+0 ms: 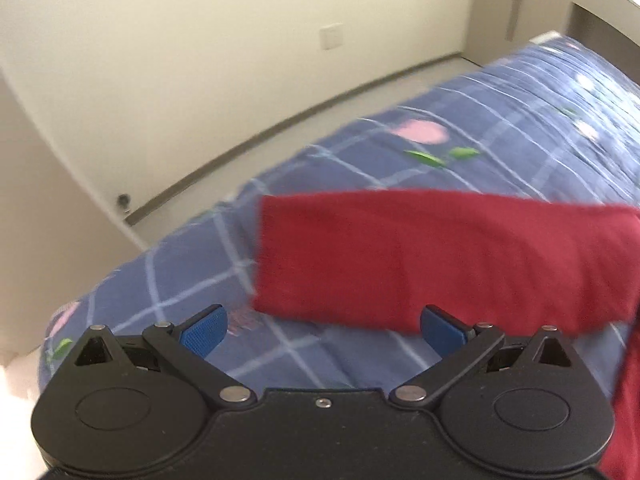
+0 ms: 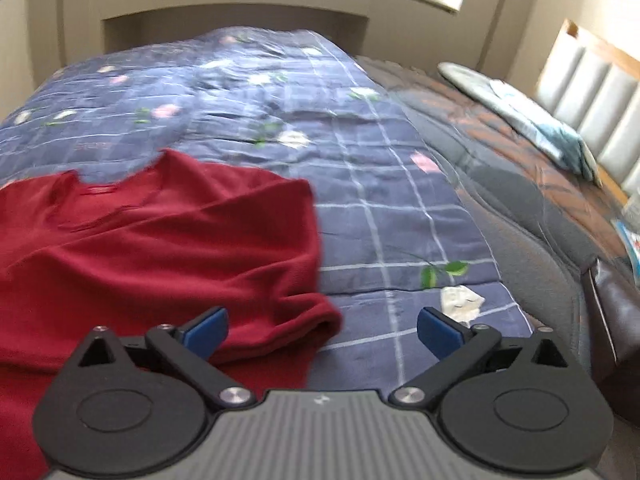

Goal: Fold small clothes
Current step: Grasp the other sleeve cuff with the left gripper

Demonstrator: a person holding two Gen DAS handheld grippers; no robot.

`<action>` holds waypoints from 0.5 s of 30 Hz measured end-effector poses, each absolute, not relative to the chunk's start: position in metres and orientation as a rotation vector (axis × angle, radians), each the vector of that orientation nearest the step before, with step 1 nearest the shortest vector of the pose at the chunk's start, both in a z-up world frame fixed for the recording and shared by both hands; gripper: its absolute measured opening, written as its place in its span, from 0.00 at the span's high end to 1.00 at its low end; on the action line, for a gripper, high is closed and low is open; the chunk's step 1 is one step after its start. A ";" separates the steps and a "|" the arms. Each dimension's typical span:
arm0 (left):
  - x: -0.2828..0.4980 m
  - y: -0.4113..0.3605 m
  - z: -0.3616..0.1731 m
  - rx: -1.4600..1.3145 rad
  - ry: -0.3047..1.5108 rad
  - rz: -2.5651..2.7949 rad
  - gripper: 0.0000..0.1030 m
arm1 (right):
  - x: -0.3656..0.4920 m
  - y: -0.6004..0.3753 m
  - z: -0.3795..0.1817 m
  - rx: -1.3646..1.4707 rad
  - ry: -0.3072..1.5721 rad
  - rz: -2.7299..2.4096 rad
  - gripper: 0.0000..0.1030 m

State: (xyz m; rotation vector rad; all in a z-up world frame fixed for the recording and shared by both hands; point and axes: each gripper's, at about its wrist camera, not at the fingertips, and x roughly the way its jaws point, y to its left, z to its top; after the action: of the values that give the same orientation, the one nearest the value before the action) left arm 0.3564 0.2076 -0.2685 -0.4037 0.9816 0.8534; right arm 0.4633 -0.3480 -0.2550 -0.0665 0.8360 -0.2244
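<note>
A dark red shirt (image 1: 440, 256) lies on the blue checked quilt (image 1: 360, 152). In the left wrist view its sleeve stretches flat across the quilt just ahead of my left gripper (image 1: 324, 328), which is open and empty above the quilt. In the right wrist view the red shirt (image 2: 160, 248) lies at the left with its neckline away from me and its other sleeve end bunched near my left blue pad (image 2: 208, 330). My right gripper (image 2: 322, 330) is open and empty just above the quilt (image 2: 380, 208).
The bed's left edge drops to a grey floor (image 1: 280, 120) and a cream wall (image 1: 200, 40). A dark patterned bedspread (image 2: 520, 200), a pillow (image 2: 532, 120) and a padded headboard (image 2: 592, 92) lie to the right. A window ledge (image 2: 240, 0) is beyond the bed.
</note>
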 end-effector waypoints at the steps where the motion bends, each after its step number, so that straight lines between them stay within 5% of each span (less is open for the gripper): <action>1: 0.355 0.213 -0.270 -0.402 0.980 0.882 0.01 | 0.457 -0.339 -0.252 -0.079 0.829 -0.205 0.00; 5: 0.350 0.233 -0.282 -0.410 0.994 0.976 0.01 | 0.436 -0.306 -0.247 -0.092 0.816 -0.127 0.00; 8: 0.345 0.246 -0.287 -0.463 0.978 1.003 0.12 | 0.422 -0.280 -0.245 -0.116 0.804 -0.051 0.00; 11: 0.341 0.253 -0.288 -0.541 0.936 0.972 0.37 | 0.412 -0.256 -0.247 -0.145 0.804 0.012 0.00; 13: 0.344 0.251 -0.286 -0.559 0.915 0.946 0.68 | 0.407 -0.248 -0.247 -0.142 0.808 0.039 0.00; 15: 0.350 0.247 -0.283 -0.529 0.916 0.930 0.85 | 0.403 -0.243 -0.249 -0.136 0.811 0.053 0.00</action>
State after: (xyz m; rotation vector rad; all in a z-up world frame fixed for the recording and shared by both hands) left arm 0.3498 0.2471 -0.2826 -0.5287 0.9155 0.9305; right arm 0.4031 -0.2426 -0.2491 -0.1359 0.8113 0.0526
